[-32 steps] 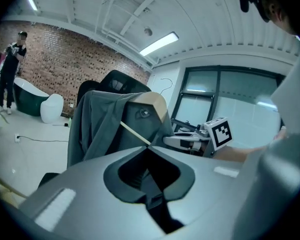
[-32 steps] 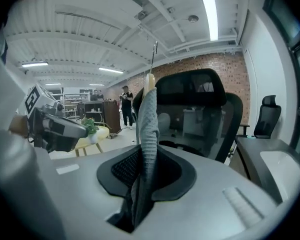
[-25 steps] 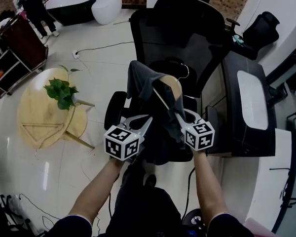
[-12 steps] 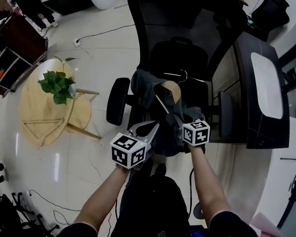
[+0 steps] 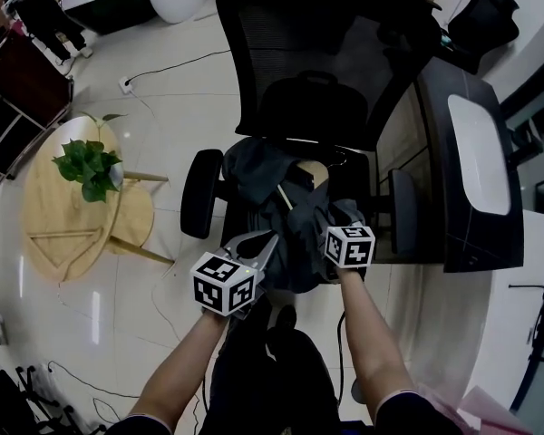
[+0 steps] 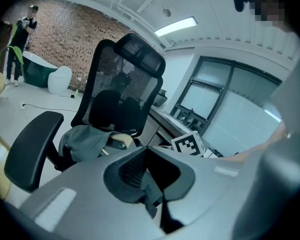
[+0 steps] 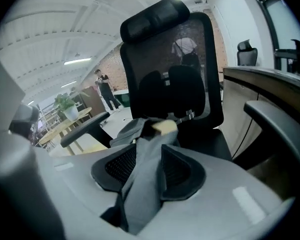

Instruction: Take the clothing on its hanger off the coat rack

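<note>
A grey garment (image 5: 270, 188) on a wooden hanger (image 5: 319, 170) lies crumpled on the seat of a black office chair (image 5: 317, 107). The hanger's metal hook (image 5: 341, 150) points toward the backrest. My left gripper (image 5: 268, 237) is at the garment's near left edge. In the left gripper view my left gripper (image 6: 146, 148) is shut on a fold of the grey cloth. My right gripper (image 5: 332, 216) is at the near right edge. Its jaws have just been opening, and in the right gripper view a strip of the garment (image 7: 142, 184) lies loose between the parted pads of my right gripper (image 7: 151, 149).
The chair's armrests (image 5: 199, 193) (image 5: 401, 211) flank the seat. A dark desk (image 5: 476, 152) stands at the right. A round wooden table (image 5: 68, 216) with a potted plant (image 5: 86, 163) is at the left. Cables run over the pale floor.
Both grippers have come down with the garment and hanger, which hung above the chair and now rest on its seat. The garment has slumped into a heap.
</note>
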